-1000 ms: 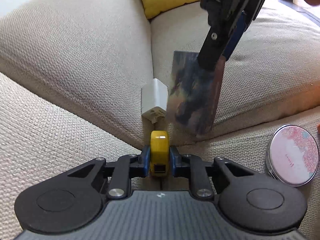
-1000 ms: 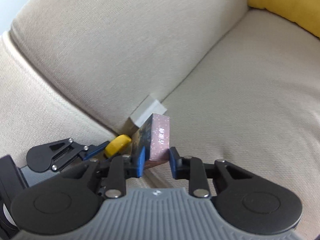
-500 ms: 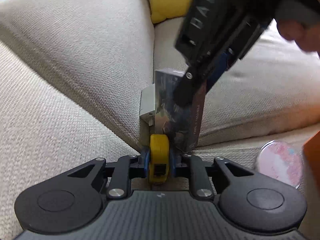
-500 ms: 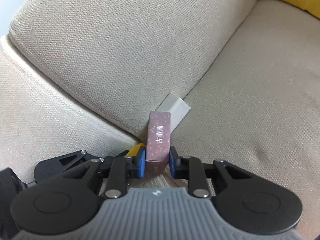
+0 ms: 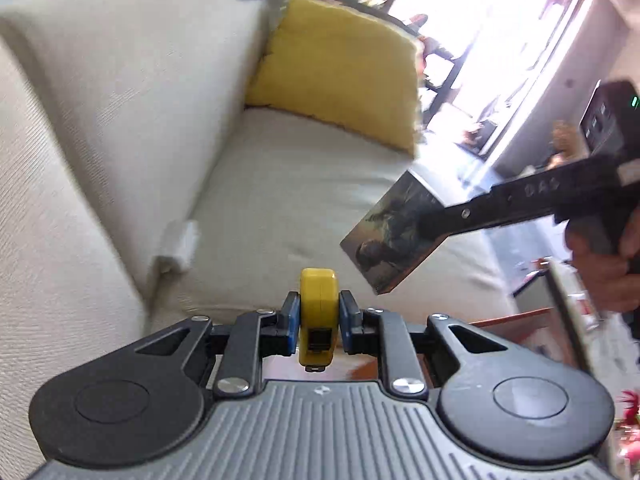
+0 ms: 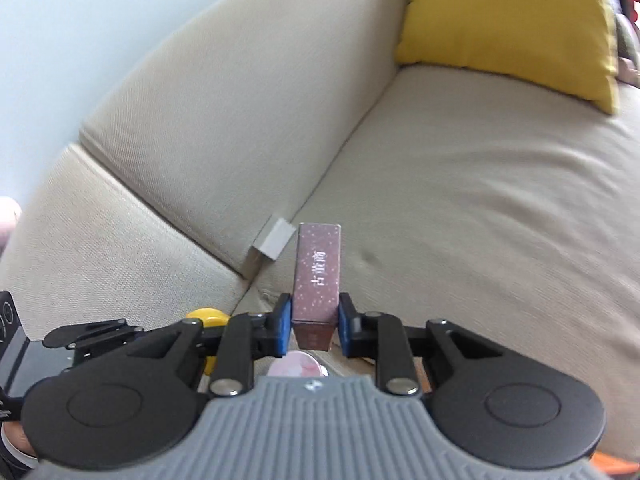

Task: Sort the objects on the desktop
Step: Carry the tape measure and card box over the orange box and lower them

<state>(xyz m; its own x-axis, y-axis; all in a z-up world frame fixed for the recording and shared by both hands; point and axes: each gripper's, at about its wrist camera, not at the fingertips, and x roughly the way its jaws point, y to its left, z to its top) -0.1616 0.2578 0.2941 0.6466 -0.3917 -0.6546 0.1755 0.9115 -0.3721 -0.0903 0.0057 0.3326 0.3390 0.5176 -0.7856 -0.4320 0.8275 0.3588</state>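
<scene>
Left tool [image 5: 319, 317]: its 2 blue-padded fingers [image 5: 291, 322] are clamped on the flat sides of a small yellow plastic tape measure [image 5: 318, 312], held on edge above the front of the beige woven-fabric sofa [image 5: 280, 184]. Right tool [image 6: 311, 322]: its 2 blue-padded fingers [image 6: 282, 328] grip the lower end of a slim rectangular box with a dark illustrated face and a speckled maroon spine bearing white characters [image 6: 318, 276]; the box points forward over the seat cushion. In the left wrist view the same box [image 5: 394, 236] appears to the right of the tape measure, held clear of the cushion by the black arm of the right tool. A small white block-shaped charger [image 6: 274, 242] lies in the crease between seat and back cushion, just beside the far end of the box in the right wrist view, and blurred in the left wrist view [image 5: 178, 246]. A yellow square throw pillow [image 5: 340, 68] leans in the far corner of the sofa. A round pink-patterned tin [image 6: 296, 364] is partly visible beneath the right tool.
</scene>
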